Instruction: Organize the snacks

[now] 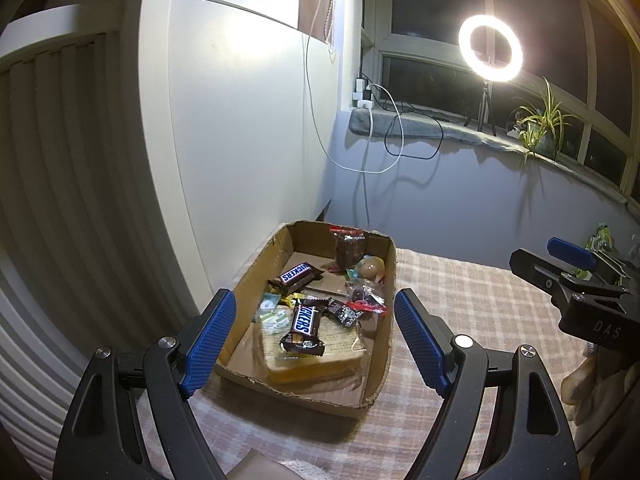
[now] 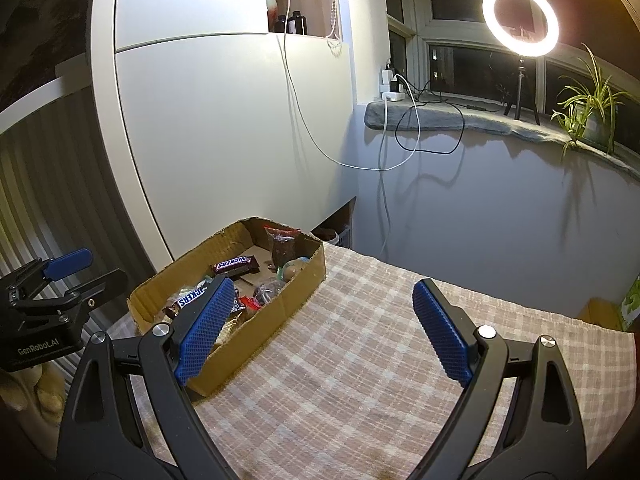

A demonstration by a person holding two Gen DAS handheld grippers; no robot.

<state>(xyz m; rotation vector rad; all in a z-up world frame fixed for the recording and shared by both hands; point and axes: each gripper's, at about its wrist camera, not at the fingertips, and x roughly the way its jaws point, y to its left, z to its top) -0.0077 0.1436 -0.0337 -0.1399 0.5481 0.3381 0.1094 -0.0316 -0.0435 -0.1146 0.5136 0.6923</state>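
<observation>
Under both my grippers runs the checked cloth (image 2: 360, 340), soft and likely to ruck if anything drags across it. On it sits the cardboard box (image 1: 256, 280), straight ahead of my left gripper (image 1: 314, 340) and framed between its spread fingers; from my right gripper (image 2: 320, 332) it lies ahead and to the left, its near corner behind my left-hand finger. Both pairs of jaws stand wide apart and hold nothing.

The box is a cut-down tray with ragged walls. I judge it light and floppy, so I would not lift it by a wall.

Inside, nearest my left jaws, is a flat yellowish packet (image 1: 316, 360) in clear film: the biggest snack, probably soft and slippery, best pinched across its short edge. On top of it rests a Snickers bar (image 1: 305, 320), and a second Snickers (image 1: 298, 274) lies farther in. Both should be firm and light with a slick wrapper, so I would close across the narrow width at mid-length. At the far wall a brown block (image 1: 350, 248) in a clear bag stands upright; beside it, against the right wall, a round pale sweet (image 1: 370, 268) could roll. Small wrapped candies (image 1: 362, 300) sit between, crinkly, taken by the body rather than the twisted ends.
</observation>
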